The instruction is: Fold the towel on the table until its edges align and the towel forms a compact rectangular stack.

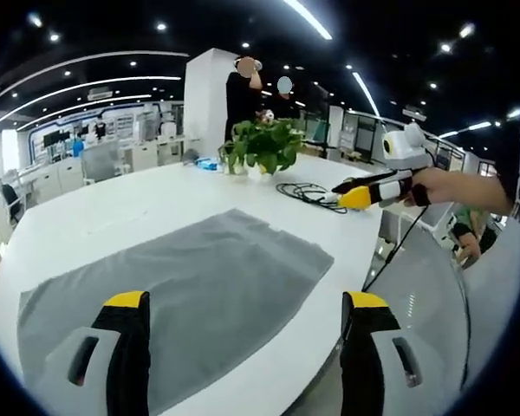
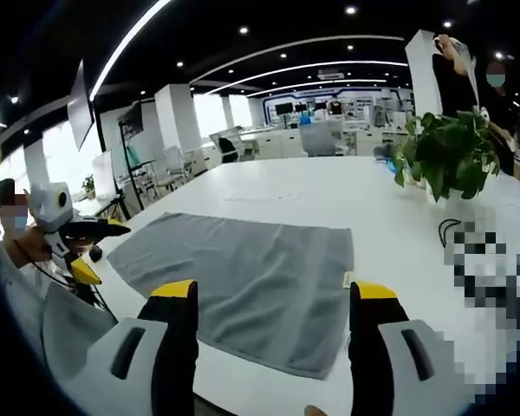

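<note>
1 towel (image 1: 191, 295), 1 plant (image 1: 262, 146), 2 grippers (image 1: 243, 364)

Towel (image 1: 182, 295) near edge hidden behind left tongs (image 1: 247, 347) (left gripper view).

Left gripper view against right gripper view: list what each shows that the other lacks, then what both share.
Left gripper view alone: a black cable coiled on the table, and the right gripper held beyond the table's edge. Right gripper view alone: the left gripper beside the table. Both share: the grey towel lying flat, the potted plant, and open jaws.
</note>
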A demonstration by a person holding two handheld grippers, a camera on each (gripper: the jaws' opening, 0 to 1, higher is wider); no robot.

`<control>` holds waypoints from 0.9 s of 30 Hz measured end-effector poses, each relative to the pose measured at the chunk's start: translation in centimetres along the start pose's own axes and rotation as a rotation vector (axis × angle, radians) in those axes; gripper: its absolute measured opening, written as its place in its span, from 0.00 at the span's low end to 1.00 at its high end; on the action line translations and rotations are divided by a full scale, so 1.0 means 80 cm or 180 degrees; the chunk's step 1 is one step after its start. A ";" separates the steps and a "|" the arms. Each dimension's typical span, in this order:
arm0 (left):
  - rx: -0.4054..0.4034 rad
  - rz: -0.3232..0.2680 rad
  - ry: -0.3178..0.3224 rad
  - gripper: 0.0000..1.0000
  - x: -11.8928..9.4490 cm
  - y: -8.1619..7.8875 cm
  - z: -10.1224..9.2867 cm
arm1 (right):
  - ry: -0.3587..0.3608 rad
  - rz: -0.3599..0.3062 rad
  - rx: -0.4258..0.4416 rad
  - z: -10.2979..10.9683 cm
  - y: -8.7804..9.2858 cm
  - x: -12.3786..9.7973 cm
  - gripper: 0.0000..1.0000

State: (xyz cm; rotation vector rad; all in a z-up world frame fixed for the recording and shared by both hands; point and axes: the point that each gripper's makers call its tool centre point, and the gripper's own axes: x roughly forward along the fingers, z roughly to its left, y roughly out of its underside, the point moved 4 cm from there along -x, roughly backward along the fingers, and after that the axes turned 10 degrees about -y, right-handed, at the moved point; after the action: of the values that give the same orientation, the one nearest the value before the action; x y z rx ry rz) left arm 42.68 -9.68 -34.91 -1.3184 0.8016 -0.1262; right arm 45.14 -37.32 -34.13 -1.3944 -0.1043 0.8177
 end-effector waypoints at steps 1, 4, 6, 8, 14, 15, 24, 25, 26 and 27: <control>0.0014 -0.0010 0.0016 0.94 0.001 -0.001 -0.002 | -0.0002 0.0002 -0.0003 -0.002 -0.001 0.001 0.71; 0.0074 -0.0058 0.0036 0.94 0.003 -0.008 -0.007 | -0.0030 0.0034 -0.0030 -0.003 -0.005 0.002 0.71; 0.0099 -0.0063 0.0057 0.94 0.006 -0.011 -0.009 | -0.0041 0.0054 -0.0050 -0.006 -0.005 0.002 0.70; 0.0125 -0.0074 0.0074 0.94 0.008 -0.014 -0.009 | -0.0051 0.0055 -0.0062 -0.010 -0.007 0.002 0.70; 0.0167 -0.0101 0.0129 0.94 0.015 -0.026 -0.018 | -0.0061 0.0060 -0.0092 -0.015 -0.015 -0.003 0.69; 0.0172 -0.0106 0.0139 0.94 0.017 -0.028 -0.019 | -0.0063 0.0064 -0.0111 -0.015 -0.017 -0.004 0.69; 0.0241 -0.0095 0.0296 0.93 0.039 -0.035 -0.038 | -0.0065 0.0087 -0.0179 -0.029 -0.028 0.000 0.68; 0.0266 -0.0082 0.0316 0.93 0.042 -0.037 -0.043 | -0.0068 0.0088 -0.0182 -0.030 -0.029 0.001 0.68; 0.0274 -0.0076 0.0328 0.93 0.043 -0.038 -0.046 | -0.0075 0.0088 -0.0190 -0.031 -0.031 0.002 0.68; 0.0281 -0.0073 0.0343 0.93 0.045 -0.038 -0.048 | -0.0082 0.0089 -0.0199 -0.031 -0.032 0.003 0.68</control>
State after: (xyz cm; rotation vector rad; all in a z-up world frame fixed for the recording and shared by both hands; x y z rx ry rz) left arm 44.16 -15.49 -33.90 -1.2455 0.8629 -0.2499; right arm 47.70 -39.13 -32.48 -1.4471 -0.1314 0.8619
